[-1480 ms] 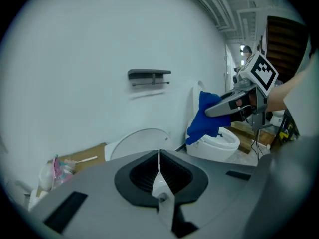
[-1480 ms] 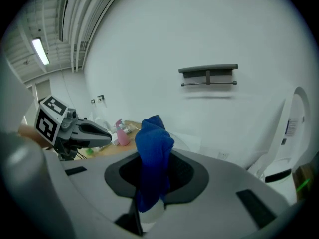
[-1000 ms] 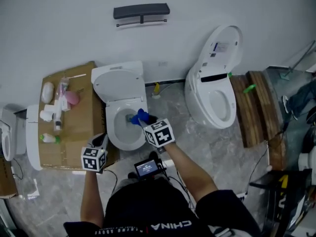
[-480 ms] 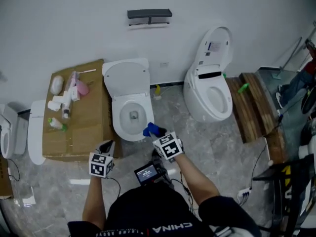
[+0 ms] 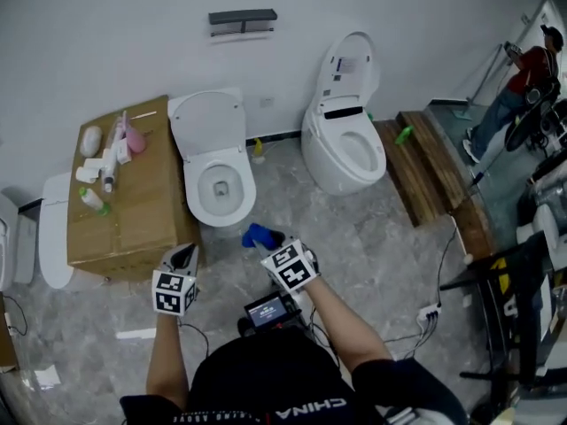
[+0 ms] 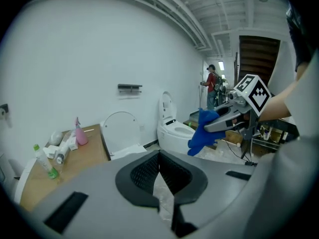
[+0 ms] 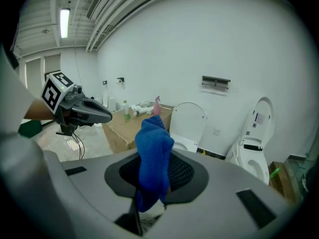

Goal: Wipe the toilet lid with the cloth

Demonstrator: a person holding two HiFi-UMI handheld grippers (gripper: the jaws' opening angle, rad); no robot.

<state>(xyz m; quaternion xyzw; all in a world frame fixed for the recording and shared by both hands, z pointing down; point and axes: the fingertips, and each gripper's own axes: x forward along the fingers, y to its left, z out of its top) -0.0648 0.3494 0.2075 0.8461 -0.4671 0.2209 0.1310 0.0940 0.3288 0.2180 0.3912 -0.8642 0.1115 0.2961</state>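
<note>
Both grippers have backed off from the toilet point(image 5: 199, 204) since a sec ago: the right gripper point(image 5: 271, 241), then over the bowl w/ the blue cloth point(image 5: 256, 235), now holds it just in front of the toilet's rim, clear of it. Its jaws are clamped on the cloth, which sticks up btwn the pads and droops over them in the right gripper view. The left gripper point(image 5: 183, 257) is also in front of the toilet, off to its left, near the corner of the cardboard box point(image 5: 133, 220); its jaws just closed the last bit and are now together, nothing btwn them. The toilet lid point(image 5: 206, 122) stands raised behind the bowl. The box, w/ bottles point(image 5: 104, 168) on top, sits just beside the toilet on its left; a 2nd toilet point(image 5: 341, 149) is on its right
</note>
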